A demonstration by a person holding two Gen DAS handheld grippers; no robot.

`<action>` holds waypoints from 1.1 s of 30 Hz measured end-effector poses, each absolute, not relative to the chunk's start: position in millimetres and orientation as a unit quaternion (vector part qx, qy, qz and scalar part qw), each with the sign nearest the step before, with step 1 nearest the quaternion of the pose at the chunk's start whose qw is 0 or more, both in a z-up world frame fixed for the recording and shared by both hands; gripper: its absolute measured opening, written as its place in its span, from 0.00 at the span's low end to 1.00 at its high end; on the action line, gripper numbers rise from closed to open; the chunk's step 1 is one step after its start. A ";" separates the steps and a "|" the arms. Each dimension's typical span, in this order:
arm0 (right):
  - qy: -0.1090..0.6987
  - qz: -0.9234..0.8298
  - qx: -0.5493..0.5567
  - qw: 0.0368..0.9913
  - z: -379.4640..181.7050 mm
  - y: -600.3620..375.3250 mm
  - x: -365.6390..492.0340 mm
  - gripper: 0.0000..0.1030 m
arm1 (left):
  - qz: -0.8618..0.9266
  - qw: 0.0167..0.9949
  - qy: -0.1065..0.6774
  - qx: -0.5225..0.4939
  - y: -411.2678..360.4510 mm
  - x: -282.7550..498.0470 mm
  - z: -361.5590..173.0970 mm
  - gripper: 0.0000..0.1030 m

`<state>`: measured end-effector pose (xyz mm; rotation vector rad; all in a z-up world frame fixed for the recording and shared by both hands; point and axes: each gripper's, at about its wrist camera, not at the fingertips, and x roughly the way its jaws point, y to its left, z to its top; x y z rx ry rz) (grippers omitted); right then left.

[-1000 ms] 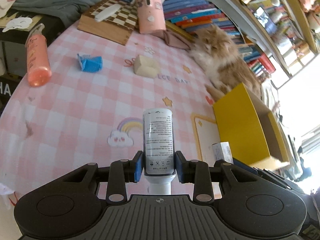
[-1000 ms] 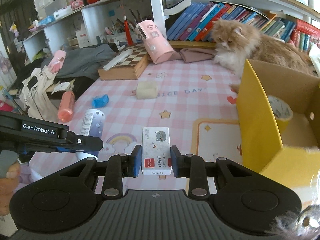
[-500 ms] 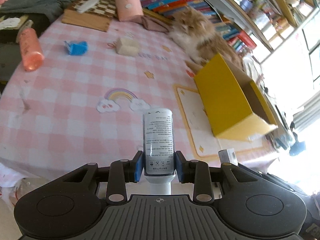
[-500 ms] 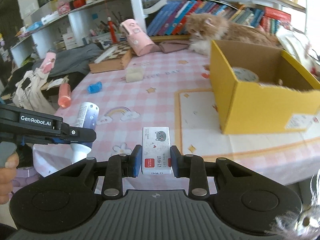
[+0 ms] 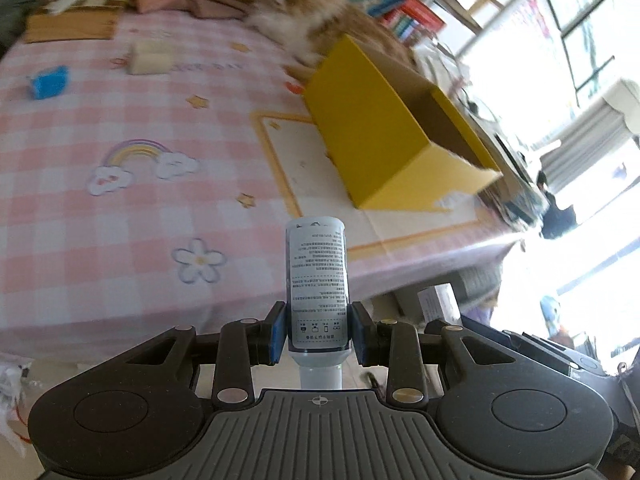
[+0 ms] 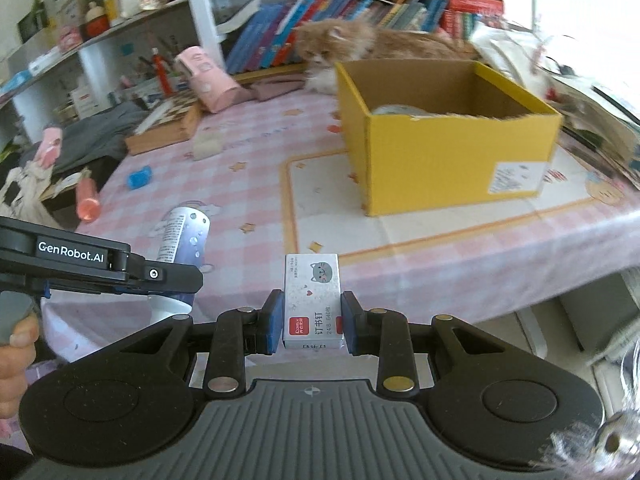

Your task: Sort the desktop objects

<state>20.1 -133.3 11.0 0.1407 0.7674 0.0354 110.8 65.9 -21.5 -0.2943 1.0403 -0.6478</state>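
My left gripper (image 5: 318,332) is shut on a white tube (image 5: 317,280) with printed text, held in the air off the table's front edge; the tube also shows in the right wrist view (image 6: 182,242). My right gripper (image 6: 311,322) is shut on a small white staple box (image 6: 312,300) with a cat picture, also off the front edge. An open yellow cardboard box (image 6: 452,152) stands on the pink checked tablecloth (image 6: 248,184), with a tape roll (image 6: 394,110) inside. It also shows in the left wrist view (image 5: 384,132).
An orange cat (image 6: 360,44) lies behind the box. On the cloth lie a blue item (image 6: 139,178), a cream block (image 6: 207,146), an orange bottle (image 6: 88,204), a chessboard (image 6: 168,124) and a pink case (image 6: 208,80). Bookshelves stand behind.
Both grippers have pulled back and up from the table with their objects still held. The views have swung right toward the yellow box, whose inside now shows.
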 end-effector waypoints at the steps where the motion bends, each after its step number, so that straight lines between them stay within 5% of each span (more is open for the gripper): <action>1: 0.375 0.011 0.071 0.924 11.0 -135.1 17.4 0.27 | -0.309 0.806 0.487 -0.134 62.9 110.0 -21.6 0.30; 33: 0.382 -0.056 0.098 0.917 7.7 -175.0 -1.9 0.27 | -0.389 0.763 0.510 -0.079 -3.8 110.0 -24.3 0.30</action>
